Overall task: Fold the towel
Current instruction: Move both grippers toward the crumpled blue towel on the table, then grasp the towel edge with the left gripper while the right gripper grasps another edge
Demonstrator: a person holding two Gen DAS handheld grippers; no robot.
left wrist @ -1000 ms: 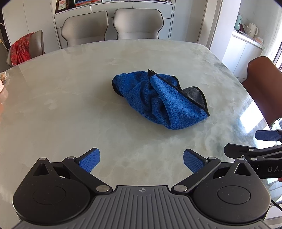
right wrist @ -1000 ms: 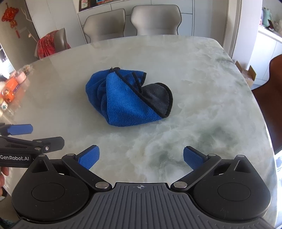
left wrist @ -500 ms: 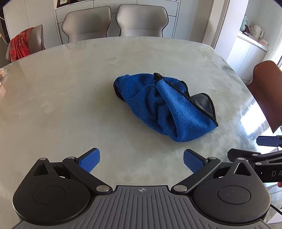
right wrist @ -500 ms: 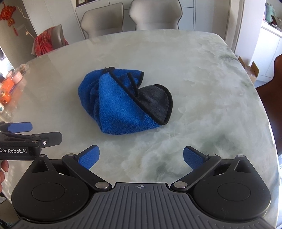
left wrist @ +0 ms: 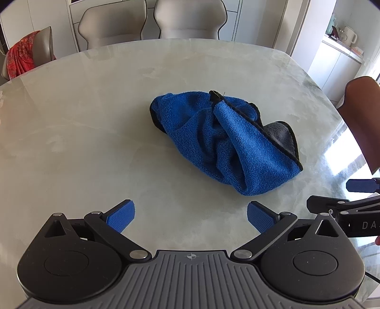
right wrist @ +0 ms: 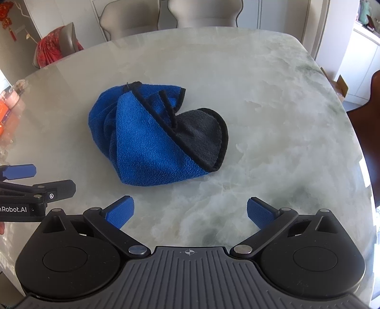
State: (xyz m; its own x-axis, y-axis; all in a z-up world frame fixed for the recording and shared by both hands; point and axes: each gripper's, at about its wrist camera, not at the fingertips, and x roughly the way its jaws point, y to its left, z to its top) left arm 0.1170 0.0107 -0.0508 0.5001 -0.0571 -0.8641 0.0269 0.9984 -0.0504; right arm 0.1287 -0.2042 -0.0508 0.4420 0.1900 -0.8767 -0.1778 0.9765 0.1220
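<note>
A blue towel (left wrist: 223,140) with a grey underside and black trim lies crumpled on the marble table (left wrist: 95,133). It also shows in the right wrist view (right wrist: 152,142), with its grey flap (right wrist: 201,137) turned up on the right. My left gripper (left wrist: 190,214) is open and empty, just short of the towel's near edge. My right gripper (right wrist: 190,211) is open and empty, just in front of the towel. Each gripper shows at the edge of the other's view: the right one (left wrist: 356,195), the left one (right wrist: 30,185).
Grey chairs (left wrist: 187,19) stand at the far edge of the table. A chair with a red cloth (left wrist: 21,54) is at the far left, a brown chair (left wrist: 363,114) at the right. Small items (right wrist: 9,102) sit at the table's left edge.
Both grippers have moved forward toward the towel, which now looks larger and nearer in both views. Both stayed open. The towel has not moved.
</note>
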